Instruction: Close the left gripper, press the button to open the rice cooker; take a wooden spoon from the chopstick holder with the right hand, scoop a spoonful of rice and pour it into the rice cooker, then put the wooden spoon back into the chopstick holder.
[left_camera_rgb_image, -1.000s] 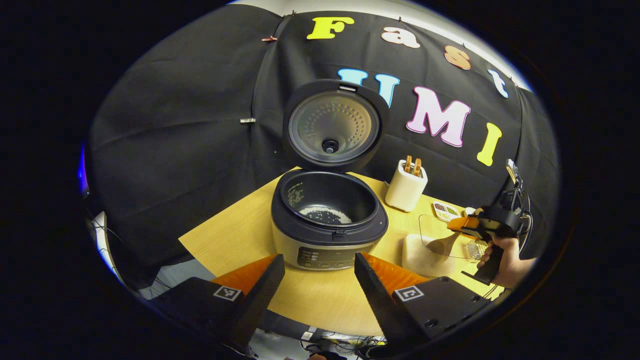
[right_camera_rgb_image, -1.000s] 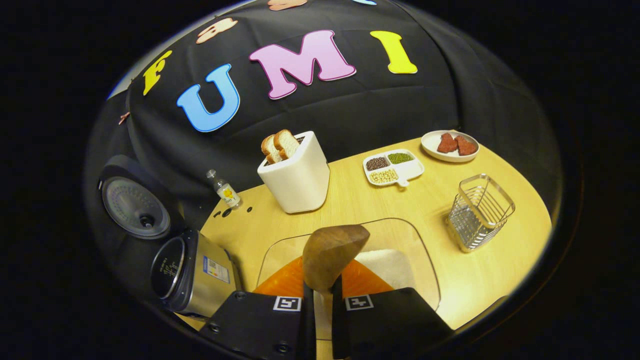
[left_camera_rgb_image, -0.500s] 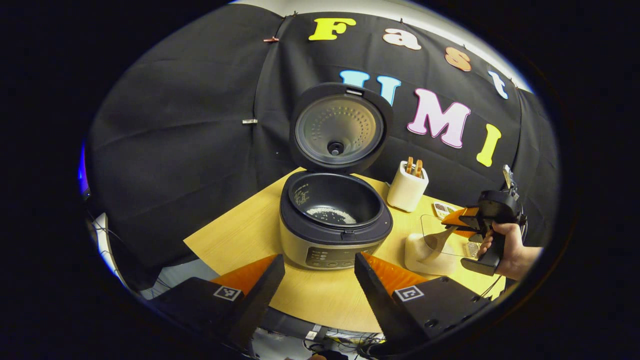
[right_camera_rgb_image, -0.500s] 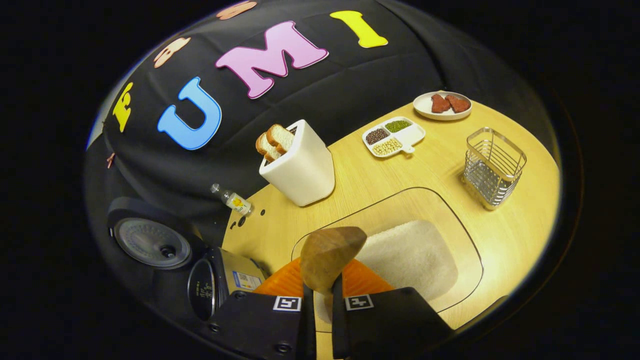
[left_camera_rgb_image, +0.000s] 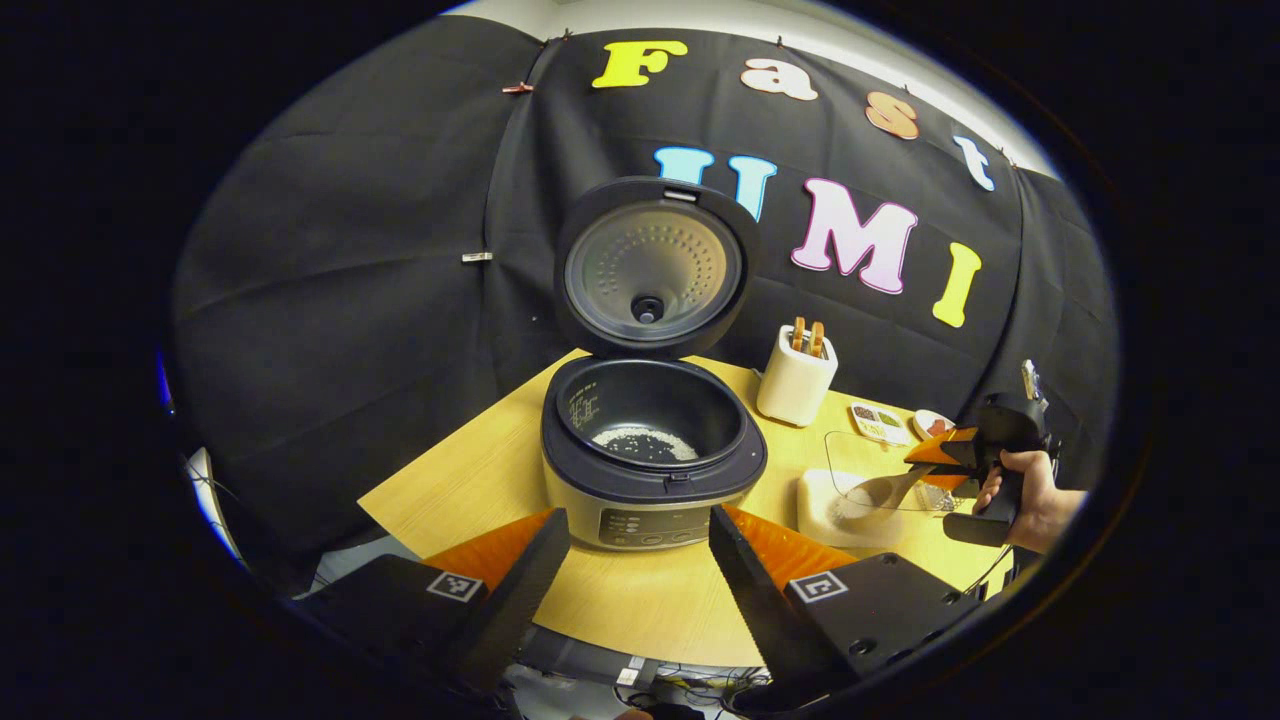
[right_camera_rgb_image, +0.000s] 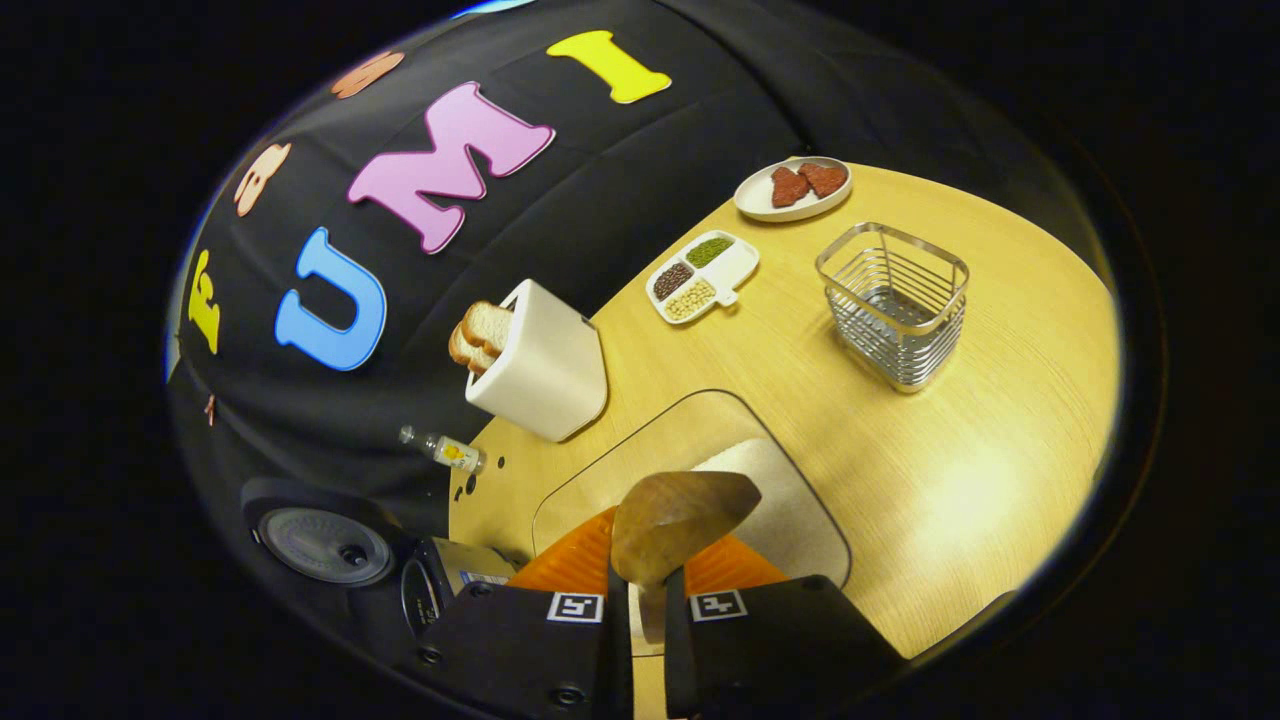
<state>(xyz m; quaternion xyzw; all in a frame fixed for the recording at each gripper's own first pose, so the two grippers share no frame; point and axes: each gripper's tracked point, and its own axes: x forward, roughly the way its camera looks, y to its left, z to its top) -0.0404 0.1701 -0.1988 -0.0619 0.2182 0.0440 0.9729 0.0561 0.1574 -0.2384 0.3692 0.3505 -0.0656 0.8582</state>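
Wooden spoon dips toward the rice container

Left gripper view: the rice cooker (left_camera_rgb_image: 650, 470) stands open on the bench (left_camera_rgb_image: 480, 480), some rice in its pot. The left gripper (left_camera_rgb_image: 640, 570) hovers before it, jaws wide apart and empty. Farther right, a hand (left_camera_rgb_image: 1030, 490) holds the right gripper (left_camera_rgb_image: 950, 452).

Right gripper view: the right gripper (right_camera_rgb_image: 640, 610) has its jaws clamped on the wooden spoon (right_camera_rgb_image: 680, 512), bowl over the rice container (right_camera_rgb_image: 700, 470). The wire chopstick holder (right_camera_rgb_image: 893, 303) stands well apart.

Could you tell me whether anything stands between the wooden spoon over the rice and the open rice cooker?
Nothing visible does. The wooden spoon sits beside the rice cooker, with bare table between them and the lid raised.
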